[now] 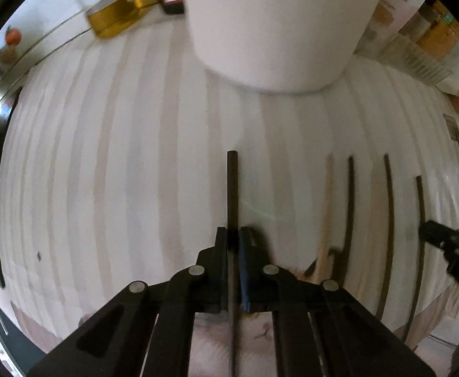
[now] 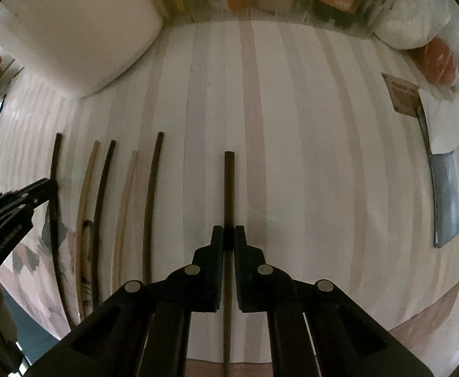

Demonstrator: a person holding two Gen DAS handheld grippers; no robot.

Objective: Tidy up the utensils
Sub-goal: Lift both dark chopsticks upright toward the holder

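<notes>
Left gripper (image 1: 233, 235) and right gripper (image 2: 229, 235) each clamp a dark chopstick (image 1: 232, 188): light, stiff, slippery; hold mid-shaft.

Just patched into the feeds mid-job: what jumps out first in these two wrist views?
Each gripper is clamped on a dark chopstick lying on the striped cloth: the left gripper on the left dark chopstick, the right gripper on the right dark chopstick. Between them lies a row of loose chopsticks, light and dark. A big white container stands at the far edge.
</notes>
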